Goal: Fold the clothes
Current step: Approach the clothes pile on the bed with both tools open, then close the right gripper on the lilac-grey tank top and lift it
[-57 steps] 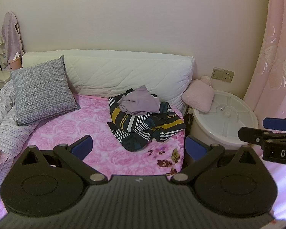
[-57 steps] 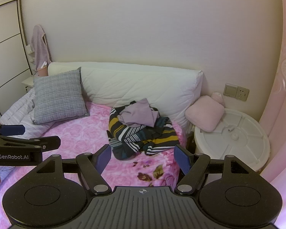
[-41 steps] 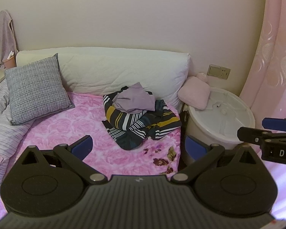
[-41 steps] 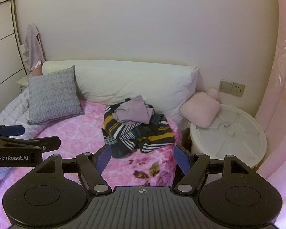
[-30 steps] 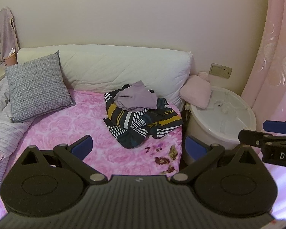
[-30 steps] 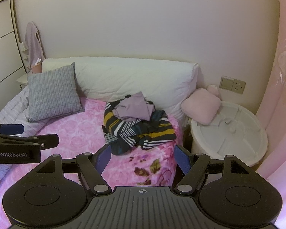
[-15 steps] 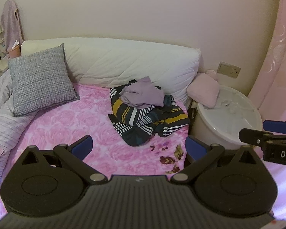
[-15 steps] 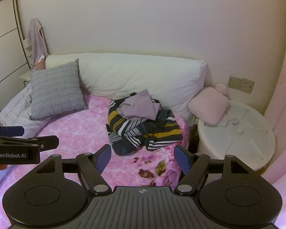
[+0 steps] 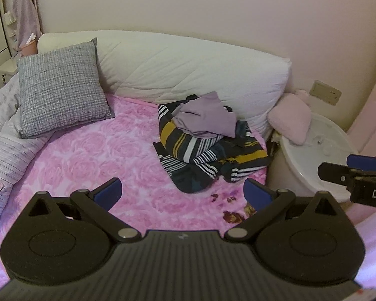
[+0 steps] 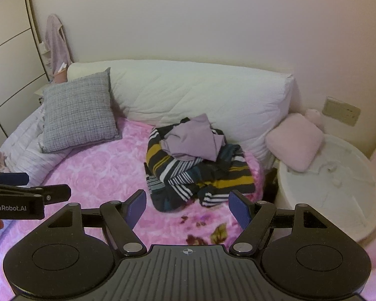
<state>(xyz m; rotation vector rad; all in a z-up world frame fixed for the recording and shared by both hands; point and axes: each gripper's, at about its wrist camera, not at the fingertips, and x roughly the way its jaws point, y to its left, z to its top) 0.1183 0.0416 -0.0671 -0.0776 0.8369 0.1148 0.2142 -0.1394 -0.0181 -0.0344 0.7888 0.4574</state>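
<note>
Hovering above the pink bedspread (image 9: 92, 155), we hold the left gripper (image 9: 183, 193) and right gripper (image 10: 188, 207) wide apart, both empty, short of the clothes pile (image 10: 195, 165).

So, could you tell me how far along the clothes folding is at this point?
Nothing looks folded yet: the lilac garment lies crumpled on the striped garment, heaped on the pink bedspread. Nothing is in hand; the left gripper and right gripper are open, short of the pile. All the folding remains.

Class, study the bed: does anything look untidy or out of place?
Yes. A lilac garment lies crumpled on a bunched striped garment, heaped unfolded on the pink blanket near the white bolster.
</note>
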